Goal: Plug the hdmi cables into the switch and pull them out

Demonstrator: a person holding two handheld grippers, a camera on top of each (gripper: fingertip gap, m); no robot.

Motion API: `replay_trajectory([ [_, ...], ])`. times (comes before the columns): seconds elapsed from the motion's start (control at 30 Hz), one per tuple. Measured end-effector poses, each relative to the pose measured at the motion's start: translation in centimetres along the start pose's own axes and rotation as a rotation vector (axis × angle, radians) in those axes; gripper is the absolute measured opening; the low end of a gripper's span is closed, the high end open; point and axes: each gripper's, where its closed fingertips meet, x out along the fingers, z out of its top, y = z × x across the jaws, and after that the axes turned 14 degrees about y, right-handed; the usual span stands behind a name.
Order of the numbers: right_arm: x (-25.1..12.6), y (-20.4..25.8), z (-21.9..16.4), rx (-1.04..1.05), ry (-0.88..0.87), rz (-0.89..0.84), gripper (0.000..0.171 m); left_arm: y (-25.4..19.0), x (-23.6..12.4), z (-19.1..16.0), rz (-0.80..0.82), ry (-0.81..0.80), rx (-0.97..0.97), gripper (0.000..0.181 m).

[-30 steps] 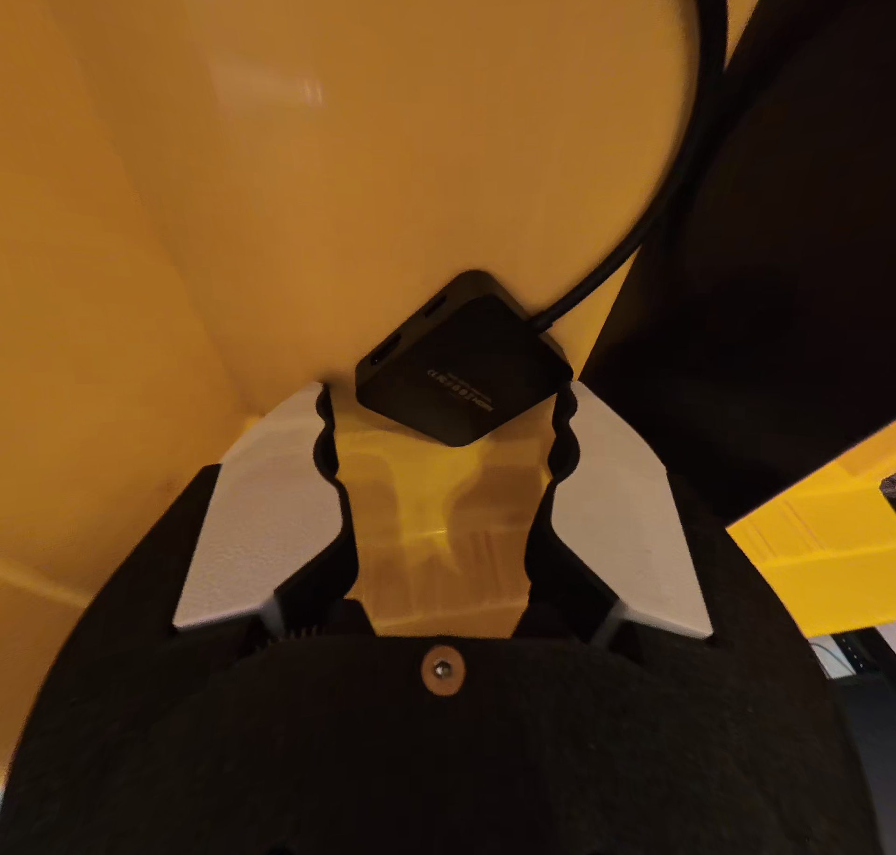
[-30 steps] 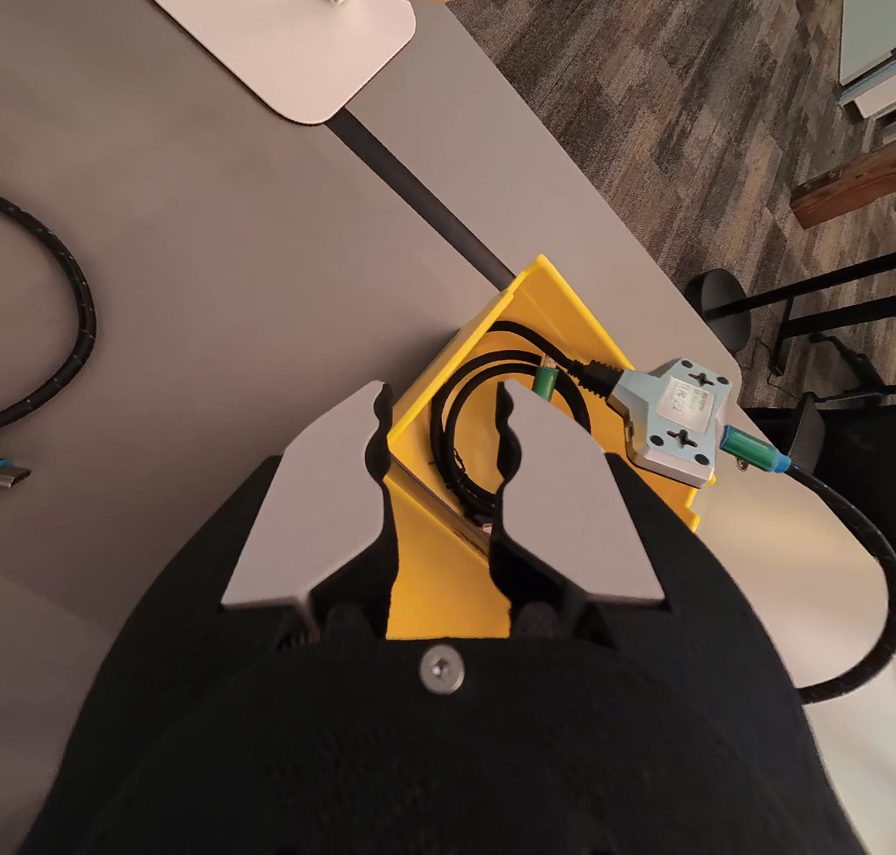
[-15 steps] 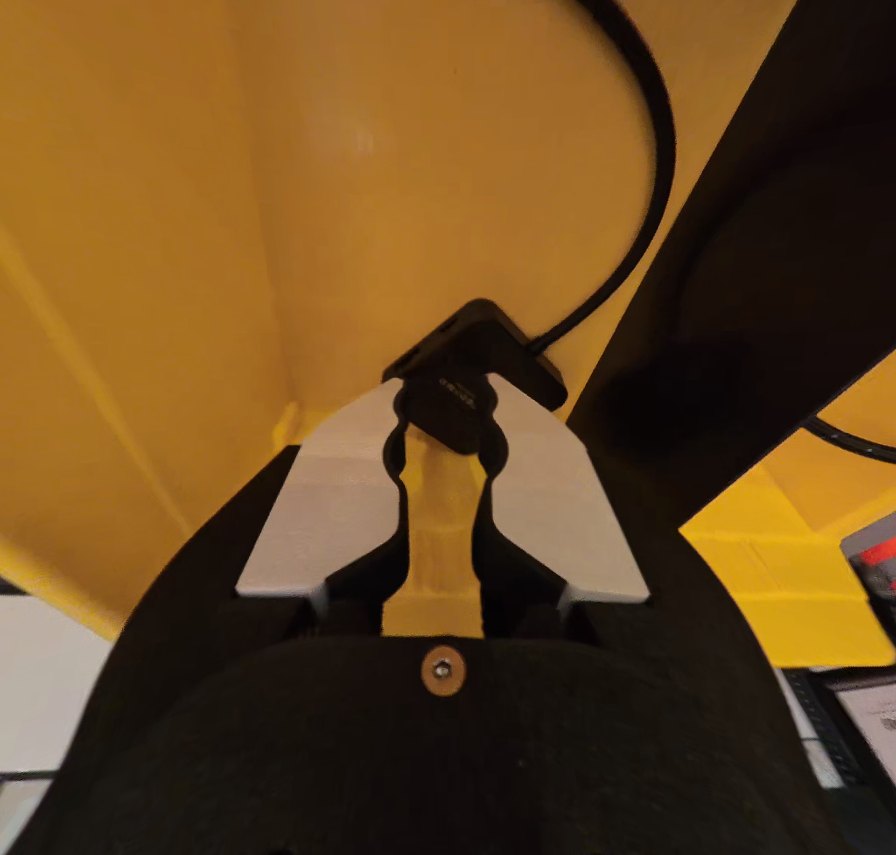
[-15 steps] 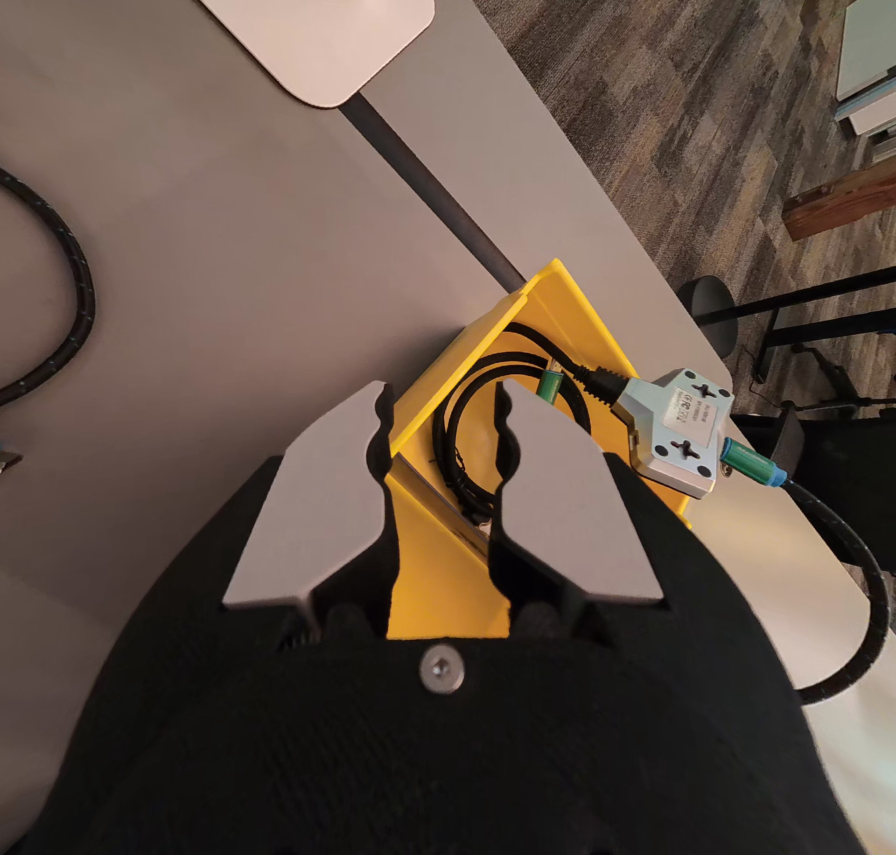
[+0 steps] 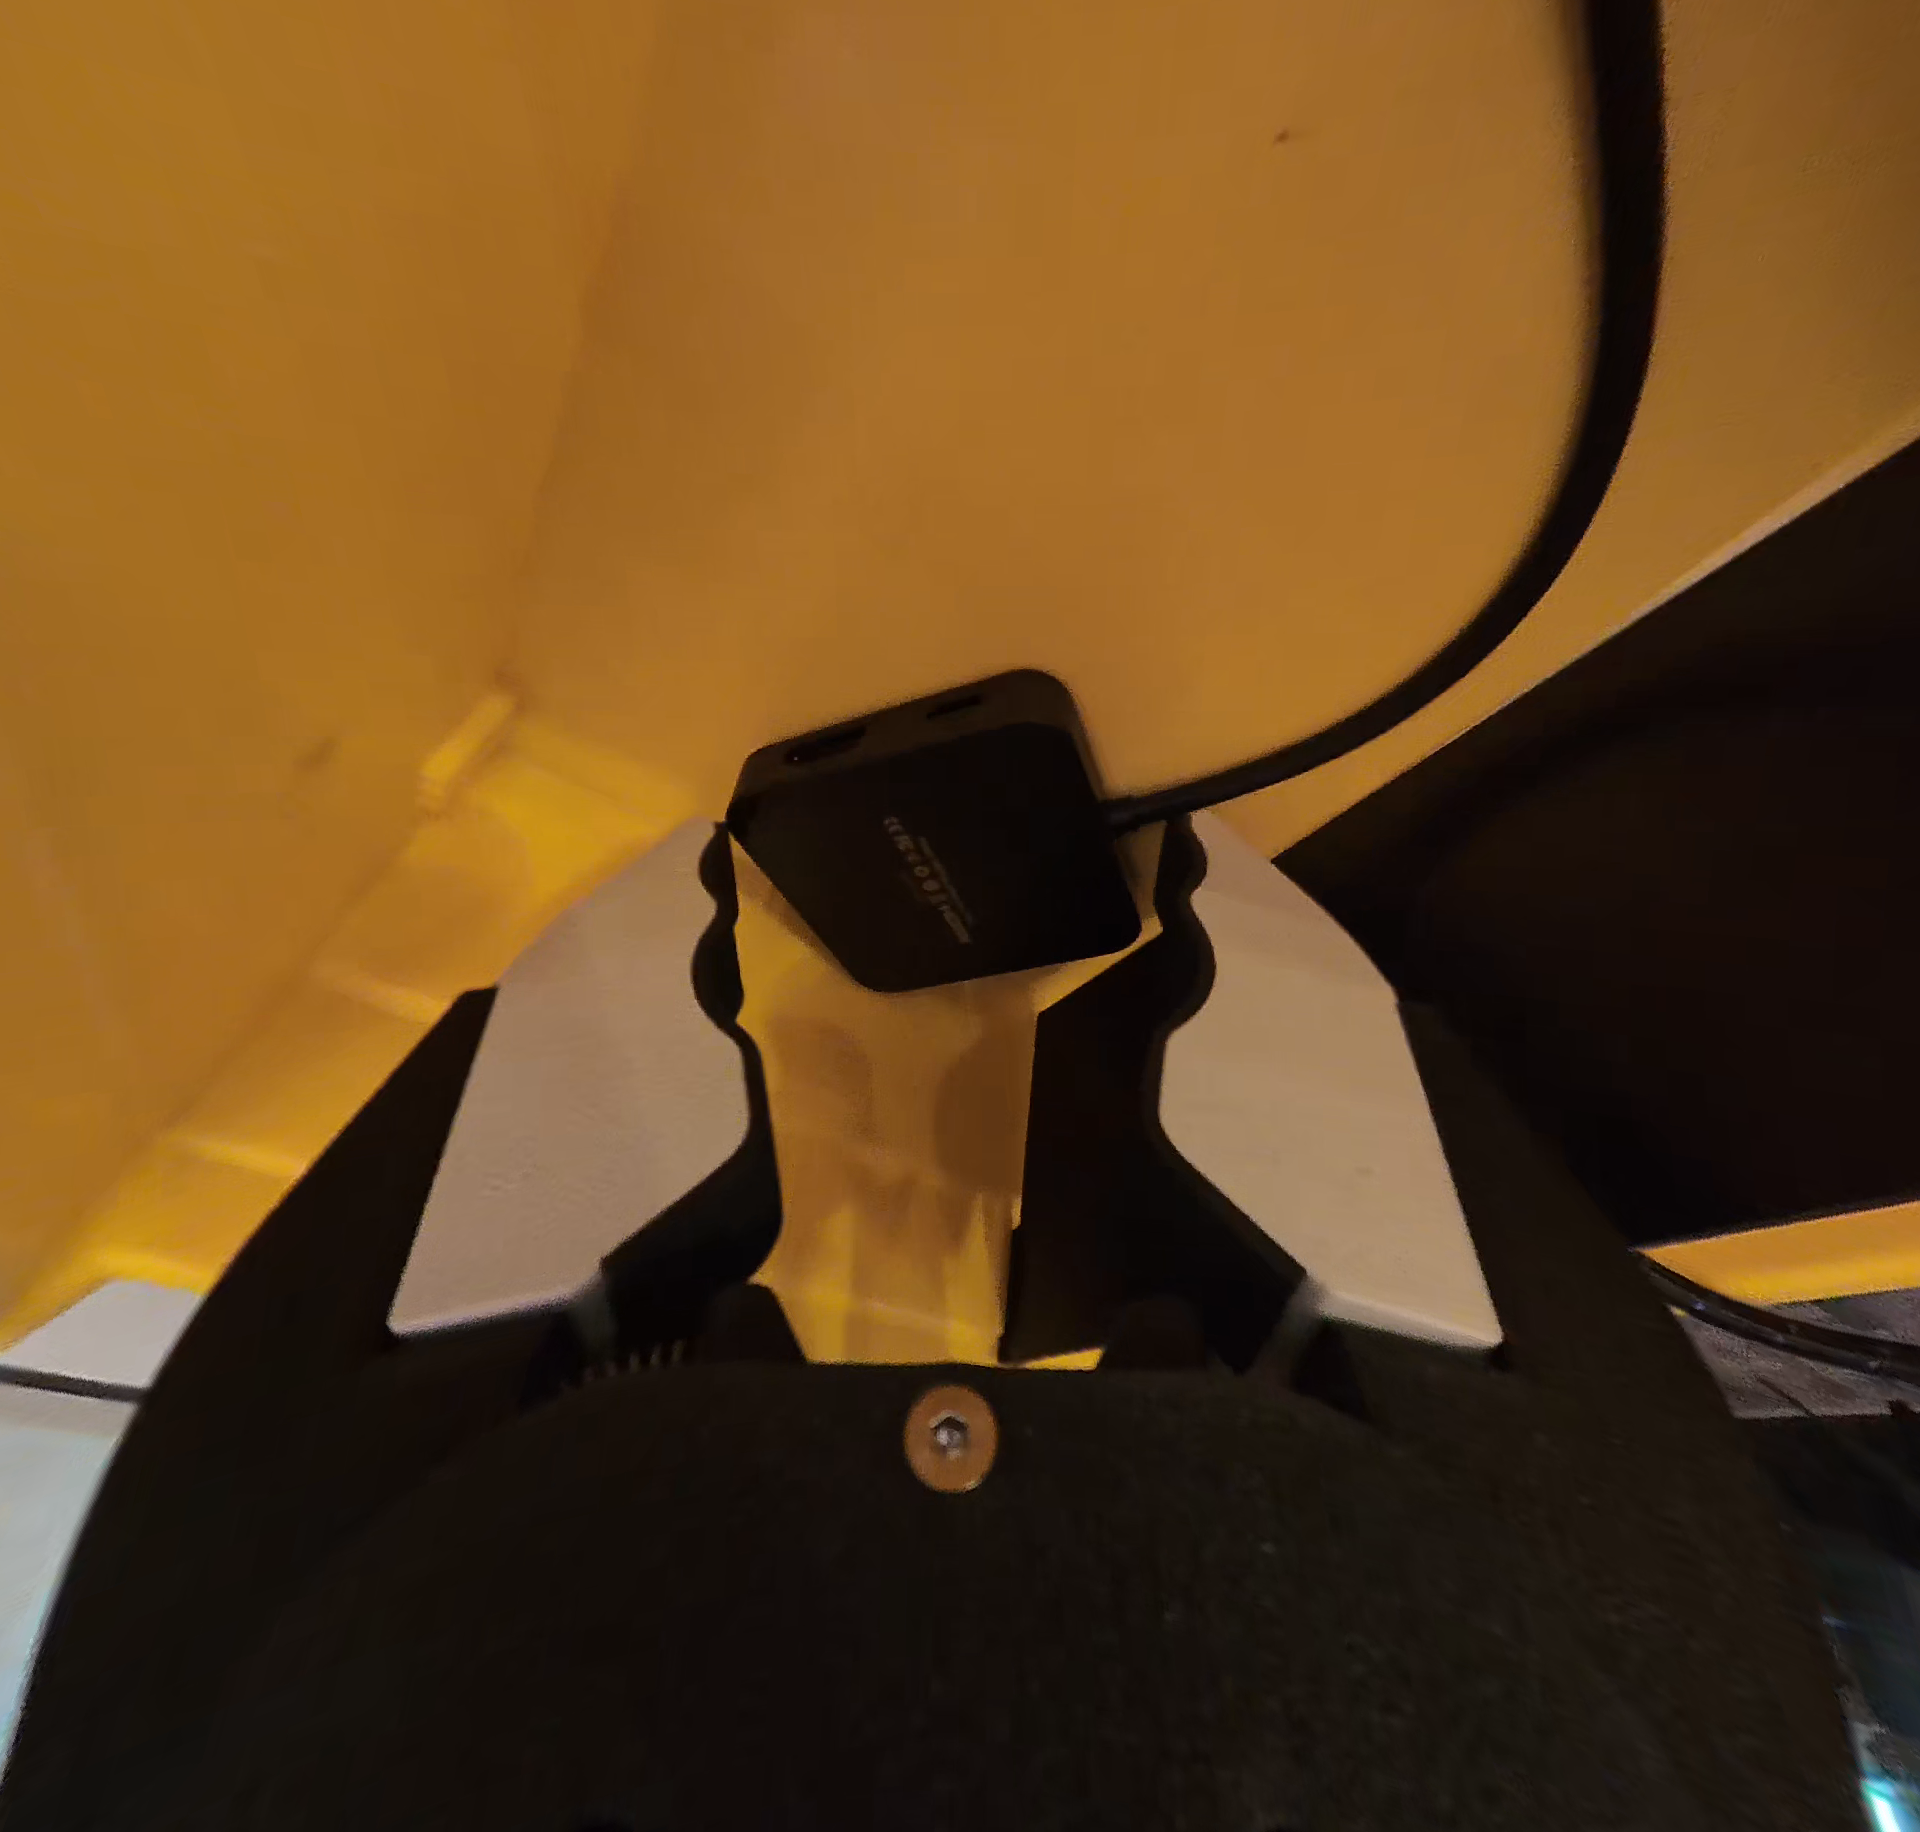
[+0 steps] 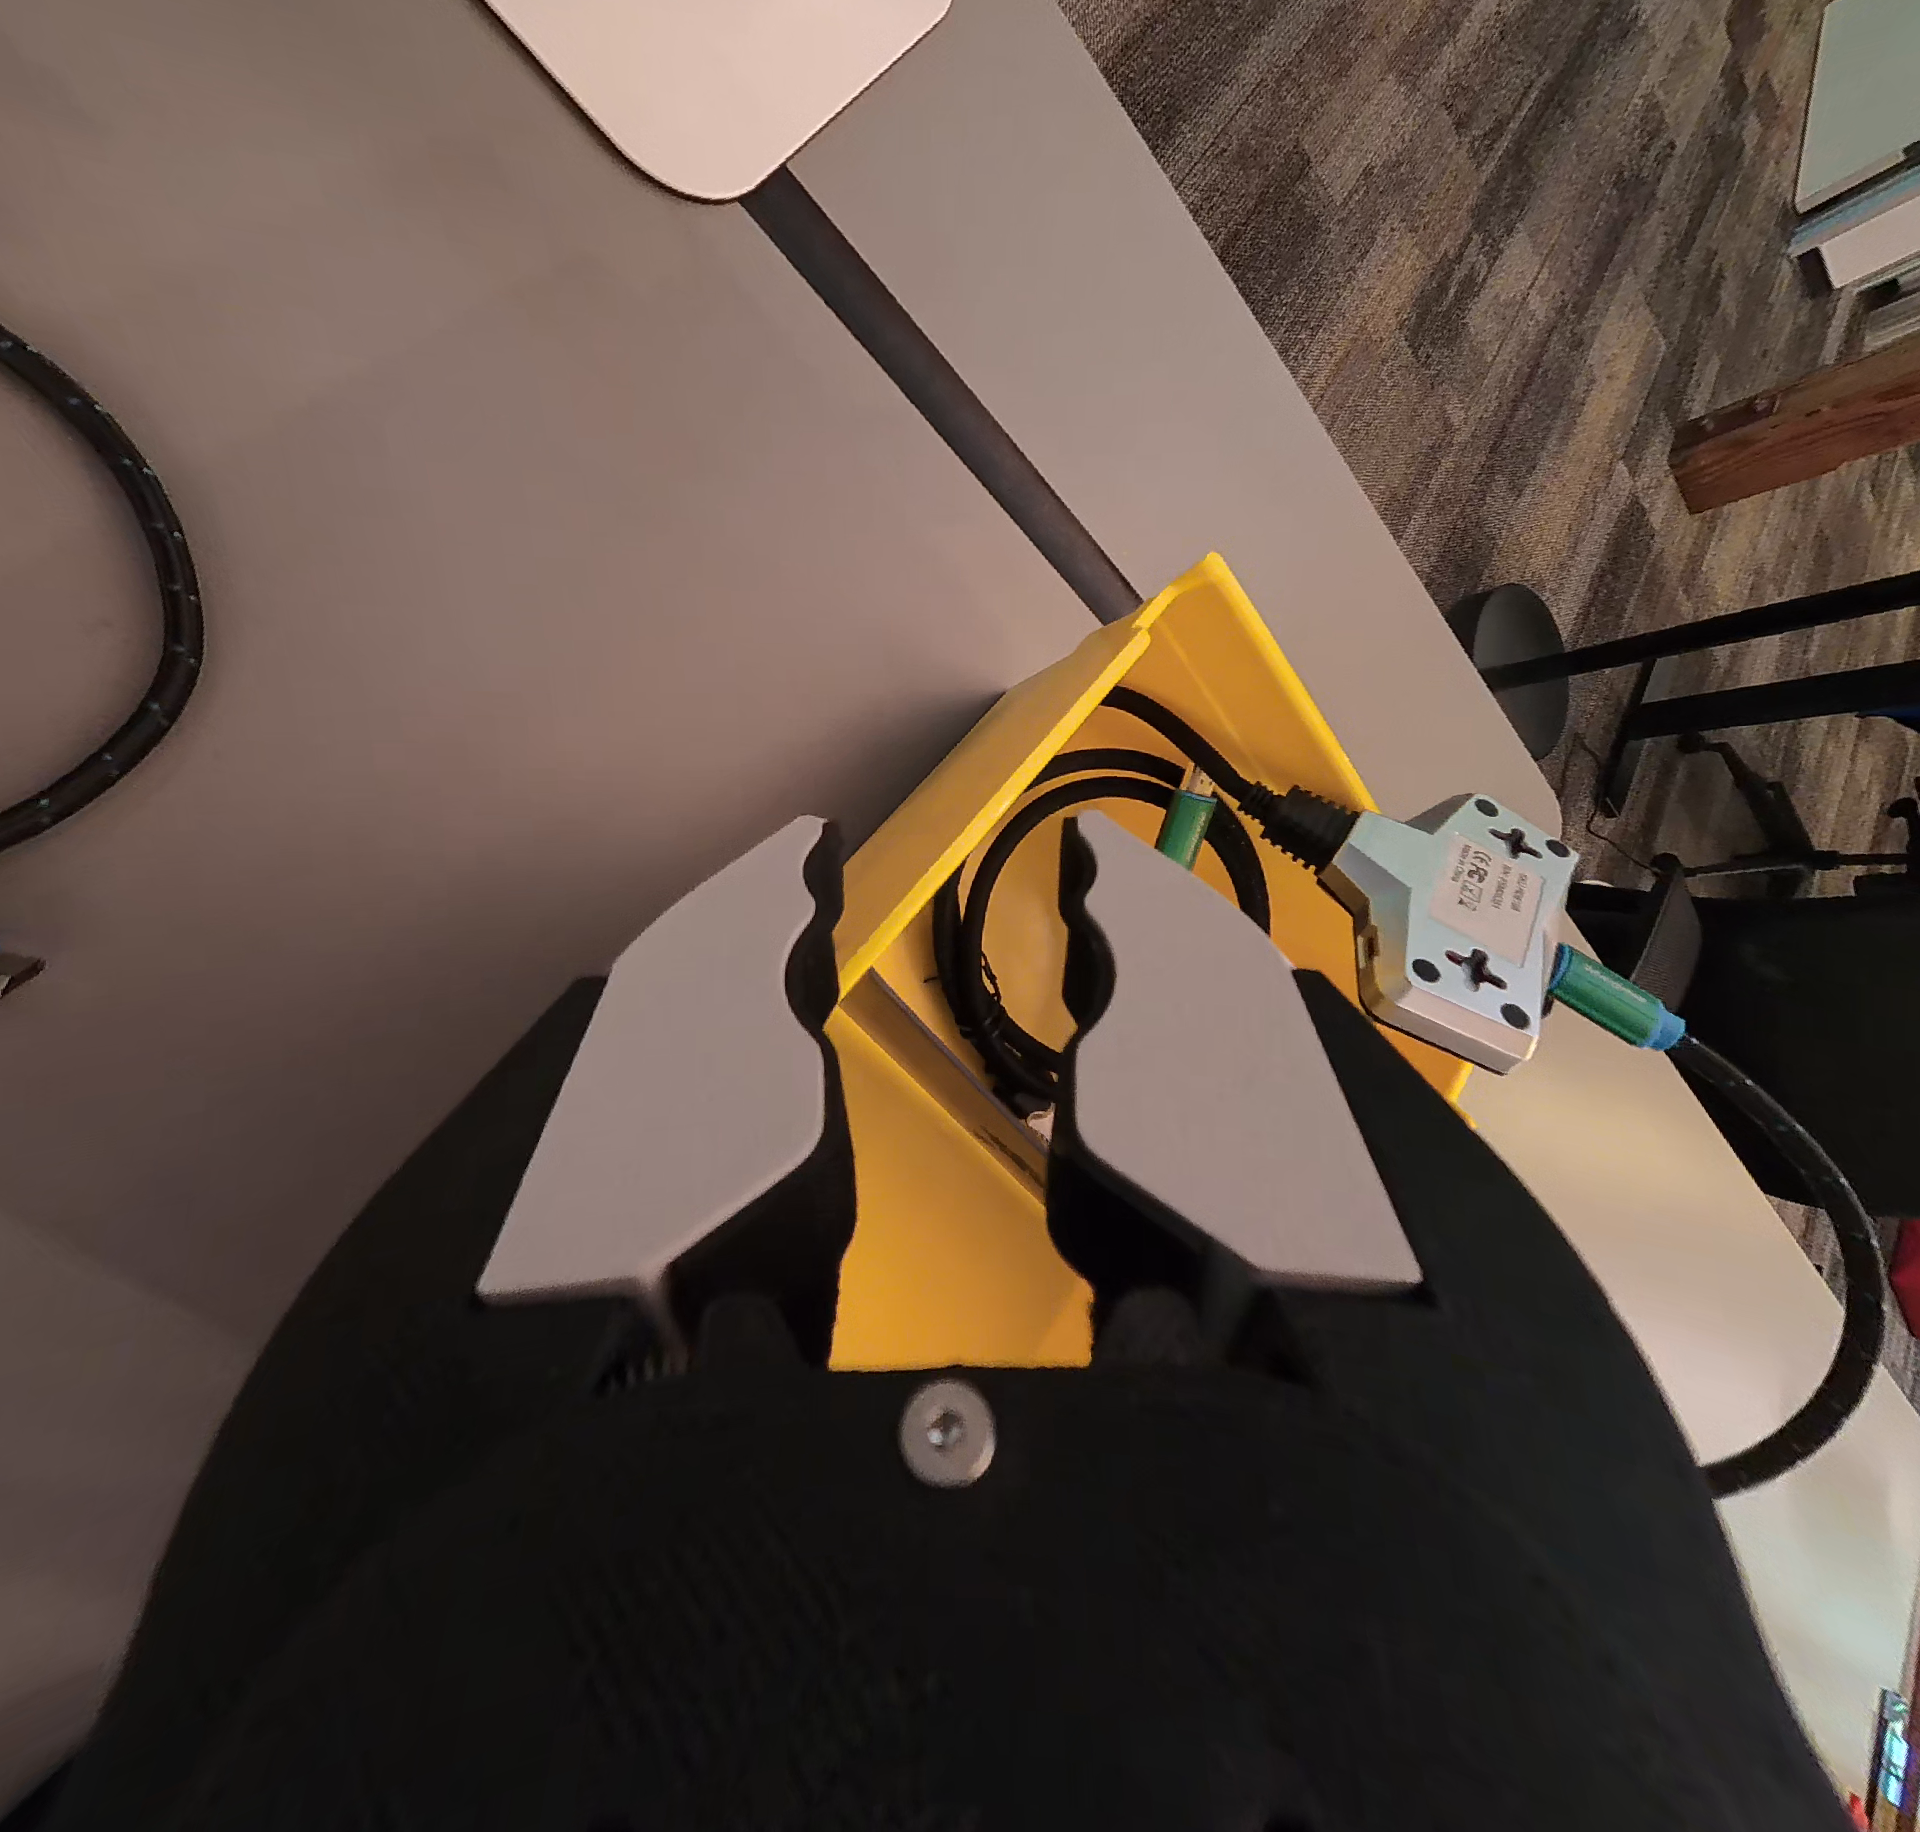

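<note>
In the left wrist view, my left gripper [image 5: 945, 832] is inside the yellow bin [image 5: 727, 328]. Its fingertips touch both sides of a small black adapter box [image 5: 935, 847] with a black lead [image 5: 1600, 432]. In the right wrist view, my right gripper [image 6: 951, 837] is shut on the corner wall of the yellow bin [image 6: 997, 764], with one finger outside and one inside. A grey HDMI switch [image 6: 1444, 951] rests on the bin's far rim, and a green-plugged cable [image 6: 1610, 1003] is plugged into it. A loose green plug [image 6: 1190, 826] and coiled black cable [image 6: 997, 909] lie in the bin.
The bin stands on a grey table [image 6: 468, 483] near its right edge, with carpeted floor [image 6: 1455, 224] beyond. A white base plate [image 6: 707, 37] sits at the back. A braided black cable [image 6: 156, 660] curves at the left. A dark seam [image 6: 914, 359] crosses the table. Tip to tip, the grippers are about 60 cm apart. About 12 cm separates my right fingertips from the grey HDMI switch [image 6: 1444, 951]. My right tips are roughly 12 cm from the loose green plug [image 6: 1190, 826].
My left gripper closed narrowly on the box's corner, then widened, and now has the turned box across its tips. The right gripper kept its hold while the view shifted slightly.
</note>
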Motion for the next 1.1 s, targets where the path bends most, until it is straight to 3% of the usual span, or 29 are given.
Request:
replay_trajectory([
  [0.5, -0.4, 0.2, 0.3, -0.018, -0.017, -0.004, 0.039, 0.3, 0.0, -0.5, 0.045, 0.022, 0.054, 0.073],
  [0.93, -0.9, 0.2, 0.8, -0.028, -0.045, -0.022, 0.038, 1.9, -6.5, -2.9, 0.318, -0.308, -0.100, 0.072],
  [1.1, -1.0, 0.5, 1.0, -0.047, -0.045, -0.032, 0.038, 3.3, -9.2, -5.6, 0.489, -0.300, -0.144, 0.071],
])
